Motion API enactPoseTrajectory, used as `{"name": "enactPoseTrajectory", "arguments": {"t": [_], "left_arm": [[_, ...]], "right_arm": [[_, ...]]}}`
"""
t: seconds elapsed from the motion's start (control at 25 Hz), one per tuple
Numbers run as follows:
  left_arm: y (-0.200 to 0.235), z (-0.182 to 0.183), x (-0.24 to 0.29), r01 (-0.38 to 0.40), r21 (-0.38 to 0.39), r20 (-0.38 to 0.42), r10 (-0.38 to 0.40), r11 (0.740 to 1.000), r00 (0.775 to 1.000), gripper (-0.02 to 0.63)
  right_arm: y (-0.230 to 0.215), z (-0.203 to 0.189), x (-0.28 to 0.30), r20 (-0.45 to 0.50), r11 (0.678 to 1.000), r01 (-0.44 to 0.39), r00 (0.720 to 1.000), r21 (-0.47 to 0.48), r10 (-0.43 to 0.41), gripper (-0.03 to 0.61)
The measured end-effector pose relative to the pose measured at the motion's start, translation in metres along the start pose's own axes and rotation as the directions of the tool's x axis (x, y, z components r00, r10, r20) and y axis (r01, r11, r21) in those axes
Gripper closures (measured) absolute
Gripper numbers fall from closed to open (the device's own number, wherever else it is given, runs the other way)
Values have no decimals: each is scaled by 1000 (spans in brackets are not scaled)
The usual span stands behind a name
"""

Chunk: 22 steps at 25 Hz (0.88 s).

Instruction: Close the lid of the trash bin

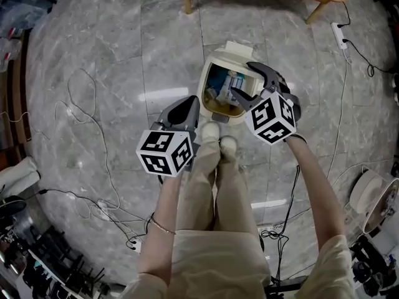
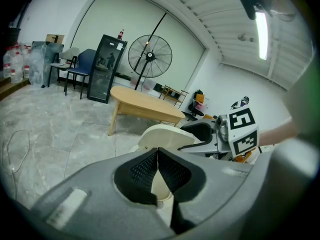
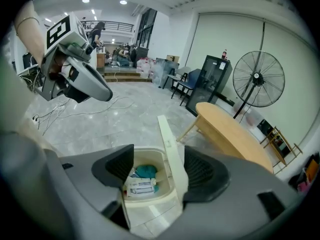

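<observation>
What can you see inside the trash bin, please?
In the bin: a teal item and a white printed packet. Whatever lies beneath them is covered.

Nothing is legible; the label on the packet (image 3: 140, 186) in the trash bin (image 3: 152, 205) is too small to read.

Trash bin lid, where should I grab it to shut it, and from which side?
Take the lid by its free top edge, from above, with the open right gripper straddling the thin panel. It stands upright on edge, attached at the bin rim.
</observation>
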<state>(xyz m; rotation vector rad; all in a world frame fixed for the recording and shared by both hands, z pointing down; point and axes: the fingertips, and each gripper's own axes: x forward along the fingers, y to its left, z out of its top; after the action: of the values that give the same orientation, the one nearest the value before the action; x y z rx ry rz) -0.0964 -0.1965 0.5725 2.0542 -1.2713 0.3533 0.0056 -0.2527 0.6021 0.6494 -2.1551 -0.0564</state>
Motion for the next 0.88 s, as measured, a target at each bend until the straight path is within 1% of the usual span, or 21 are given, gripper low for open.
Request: {"name": "enactPoseTrajectory", "arguments": {"t": [0.24, 0.68, 0.88], "left_arm": [[-10, -21, -15, -24, -22, 4, 24, 999, 1000, 591], [-16, -52, -23, -70, -66, 1, 71, 995, 997, 591], [-16, -70, -25, -88, -91, -7, 88, 992, 996, 591]], "right_arm": [[25, -6, -1, 3, 1000, -27, 1000, -11, 27, 273], [54, -18, 3, 34, 998, -68, 997, 2, 68, 273], [74, -25, 5, 48, 995, -104, 994, 5, 103, 273]]}}
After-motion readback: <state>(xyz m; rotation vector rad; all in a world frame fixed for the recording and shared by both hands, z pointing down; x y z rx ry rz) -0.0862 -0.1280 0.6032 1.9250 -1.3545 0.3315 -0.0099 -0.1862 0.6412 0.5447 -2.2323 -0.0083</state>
